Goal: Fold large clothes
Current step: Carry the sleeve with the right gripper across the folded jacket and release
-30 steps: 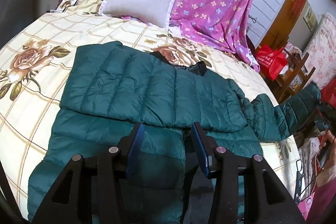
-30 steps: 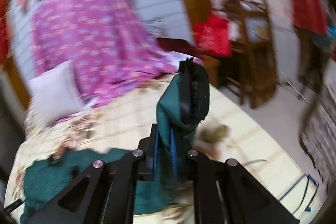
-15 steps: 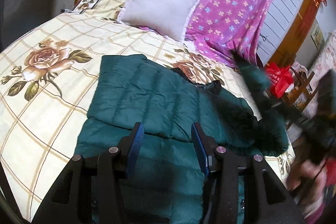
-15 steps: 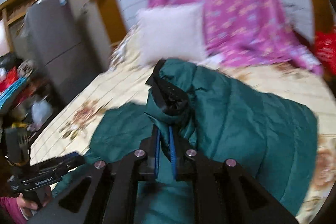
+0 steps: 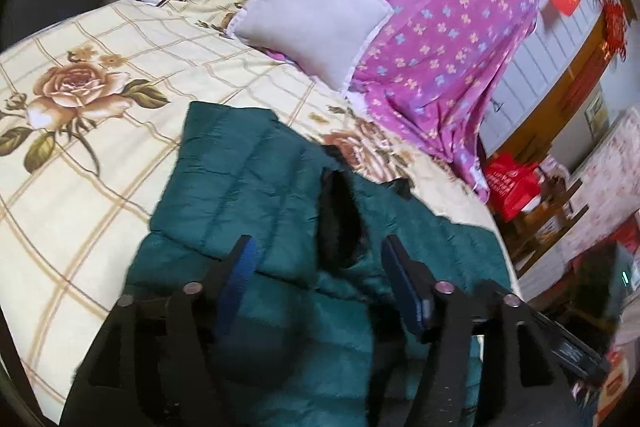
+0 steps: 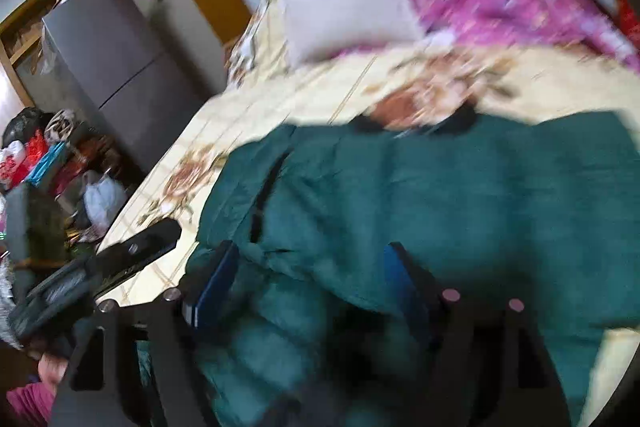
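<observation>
A dark green quilted puffer jacket (image 5: 248, 187) lies on the floral bedspread (image 5: 80, 155), both sleeves folded across its body. The right sleeve's black cuff (image 5: 340, 223) rests on top near the middle. My left gripper (image 5: 318, 267) is open and empty, hovering over the jacket's lower part. In the right wrist view the jacket (image 6: 440, 195) fills the middle. My right gripper (image 6: 310, 275) is open and empty just above the folded sleeve. The left gripper's body (image 6: 136, 251) shows at the bed's left edge.
A pale pillow (image 5: 316, 11) and a purple floral sheet (image 5: 440, 27) lie at the bed's head. A red bag (image 5: 512, 187) and wooden furniture stand to the right. A grey fridge (image 6: 108, 67) and clutter stand to the left of the bed.
My right gripper carried the sleeve over the jacket's body, laid it down and opened. My left gripper stayed open and shifted slightly over the jacket.
</observation>
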Motion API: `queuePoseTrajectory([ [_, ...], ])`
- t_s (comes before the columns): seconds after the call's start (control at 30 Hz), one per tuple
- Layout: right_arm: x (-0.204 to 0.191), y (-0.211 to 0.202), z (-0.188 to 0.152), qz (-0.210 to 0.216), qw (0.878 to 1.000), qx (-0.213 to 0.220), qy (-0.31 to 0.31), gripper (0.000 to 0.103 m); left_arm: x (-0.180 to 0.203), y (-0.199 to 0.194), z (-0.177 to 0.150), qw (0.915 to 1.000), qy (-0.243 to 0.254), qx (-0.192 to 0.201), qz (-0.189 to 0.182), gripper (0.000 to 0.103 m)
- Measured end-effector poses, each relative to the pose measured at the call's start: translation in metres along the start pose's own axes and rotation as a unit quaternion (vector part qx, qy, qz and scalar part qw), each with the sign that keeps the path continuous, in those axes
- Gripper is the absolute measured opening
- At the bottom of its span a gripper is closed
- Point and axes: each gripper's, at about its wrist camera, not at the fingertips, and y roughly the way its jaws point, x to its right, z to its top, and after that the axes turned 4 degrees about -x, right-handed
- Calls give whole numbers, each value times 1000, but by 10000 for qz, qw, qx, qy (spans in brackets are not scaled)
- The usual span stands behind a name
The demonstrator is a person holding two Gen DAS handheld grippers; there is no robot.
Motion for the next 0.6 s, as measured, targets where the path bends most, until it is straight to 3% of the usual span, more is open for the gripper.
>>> queuePoseTrajectory([
  [0.13, 33, -49, -14, -381, 9969, 456, 524, 89, 16, 20, 3, 9997, 77, -242, 45, 53],
  [0.33, 88, -76, -18, -1154, 9839, 718, 1156, 89, 39, 76, -3, 9936, 356, -677, 828, 53],
  [0.37, 95, -78, -17, -1216, 9824, 747, 1209, 89, 41, 85, -6, 9925, 385, -763, 869, 47],
  [0.4, 102, -84, -16, -1269, 9808, 800, 1243, 89, 43, 92, -8, 9918, 402, -851, 861, 22],
  [0.43, 109, -90, -14, -1350, 9788, 892, 1256, 89, 48, 97, -9, 9907, 472, -925, 877, 13],
  [0.5, 123, -100, -11, -1531, 9732, 1081, 1333, 89, 58, 94, -4, 9905, 665, -799, 899, 0],
  [0.53, 129, -103, -10, -1605, 9709, 1169, 1339, 88, 63, 88, -1, 9908, 763, -697, 878, 0],
  [0.6, 134, -106, -10, -1749, 9670, 1325, 1295, 71, 69, 71, 8, 9909, 936, -389, 882, 0],
])
